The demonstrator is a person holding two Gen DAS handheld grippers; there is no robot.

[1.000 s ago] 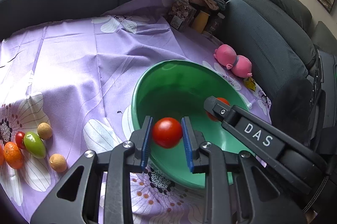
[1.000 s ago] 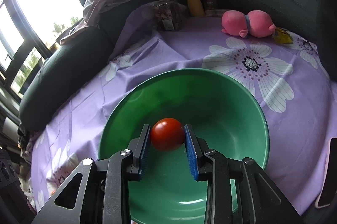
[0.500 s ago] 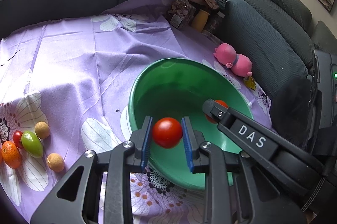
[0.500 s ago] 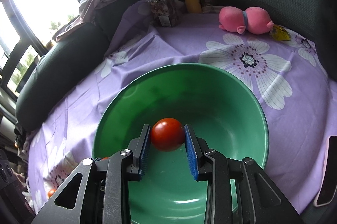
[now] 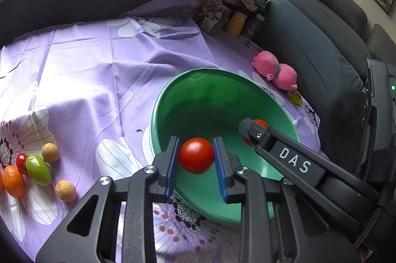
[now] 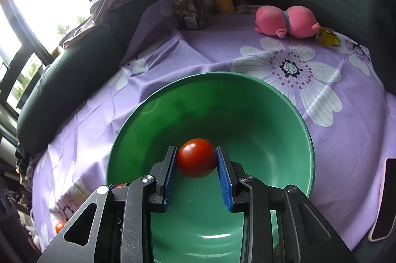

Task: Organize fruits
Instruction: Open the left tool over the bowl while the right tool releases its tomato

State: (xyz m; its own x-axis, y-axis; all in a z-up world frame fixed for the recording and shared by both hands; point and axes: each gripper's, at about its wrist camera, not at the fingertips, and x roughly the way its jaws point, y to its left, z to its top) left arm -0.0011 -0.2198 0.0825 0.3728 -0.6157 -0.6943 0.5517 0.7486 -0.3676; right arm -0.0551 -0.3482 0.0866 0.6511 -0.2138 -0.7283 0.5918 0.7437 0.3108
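Each gripper holds a red tomato over the green bowl [image 5: 210, 79]. In the left wrist view my left gripper [image 5: 196, 159] is shut on a tomato [image 5: 196, 155] above the bowl's near rim. My right gripper [image 5: 250, 133] reaches in from the right, and its tomato [image 5: 259, 123] shows partly behind a finger. In the right wrist view the right gripper [image 6: 196, 161] is shut on that tomato [image 6: 196, 157] above the inside of the bowl [image 6: 247, 109]. Loose fruits lie at the left on the purple cloth: an orange [image 5: 12, 181], a green fruit [image 5: 38, 169], a small red one [image 5: 21, 162] and two tan round ones [image 5: 50, 152] [image 5: 65, 191].
A purple flowered cloth [image 5: 86, 69] covers the table. A pink plush toy [image 5: 276, 71] lies beyond the bowl, with a snack bag [image 5: 214, 16] and bottles [image 5: 236, 21] further back. Dark sofas [image 5: 316, 40] ring the table. A phone [image 6: 382, 198] lies at the right edge.
Both grippers keep their tomatoes and hardly move. In the right wrist view the bowl has shifted slightly in the picture.
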